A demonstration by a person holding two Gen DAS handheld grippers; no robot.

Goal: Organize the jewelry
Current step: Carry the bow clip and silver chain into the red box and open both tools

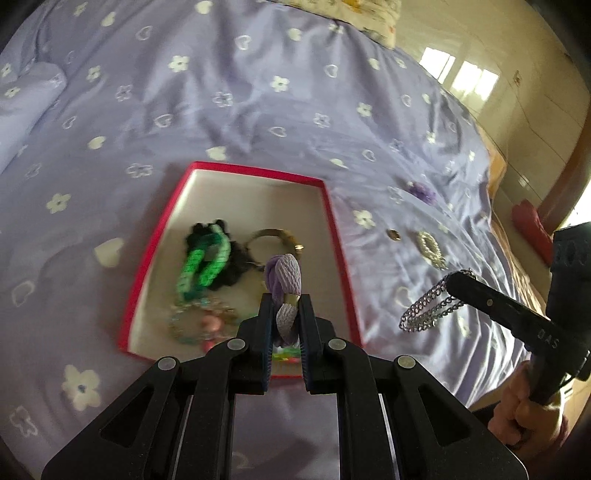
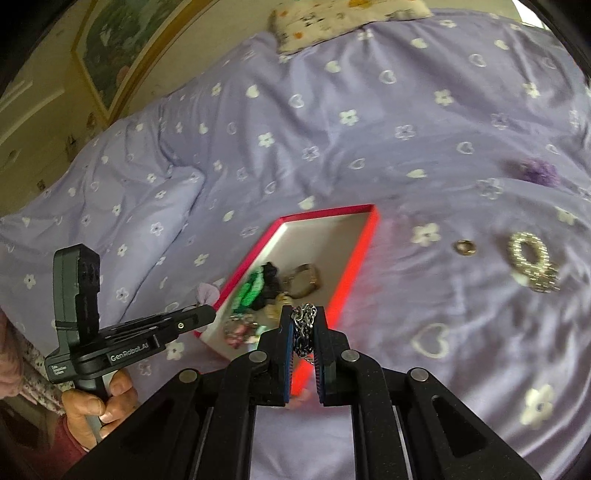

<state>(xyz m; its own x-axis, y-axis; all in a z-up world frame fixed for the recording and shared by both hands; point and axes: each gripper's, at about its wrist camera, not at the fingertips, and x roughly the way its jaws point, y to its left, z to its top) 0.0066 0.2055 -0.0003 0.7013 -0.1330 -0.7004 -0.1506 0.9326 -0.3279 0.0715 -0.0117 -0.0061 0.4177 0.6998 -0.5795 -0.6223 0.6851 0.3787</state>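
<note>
A red box [image 1: 334, 229] with a white inside lies on the purple bedspread; it also shows in the right wrist view [image 2: 364, 240]. In it lie a green band [image 1: 203, 264], a black tie, a gold ring [image 1: 275, 236] and a bead bracelet [image 1: 199, 317]. My left gripper [image 1: 286, 301] is shut on a lilac woven bracelet [image 1: 286, 273] above the box's near right part. My right gripper [image 2: 303, 312] is shut on a silver chain [image 2: 303, 321], held over the box's near edge; the chain also shows hanging in the left wrist view [image 1: 428, 308].
On the bedspread right of the box lie a small gold ring [image 2: 464, 247], a sparkly silver bracelet [image 2: 530, 258] and a purple flower piece [image 2: 537, 171]. A patterned pillow [image 2: 332, 22] lies at the far end. The bed edge and floor [image 1: 517, 122] are at the right.
</note>
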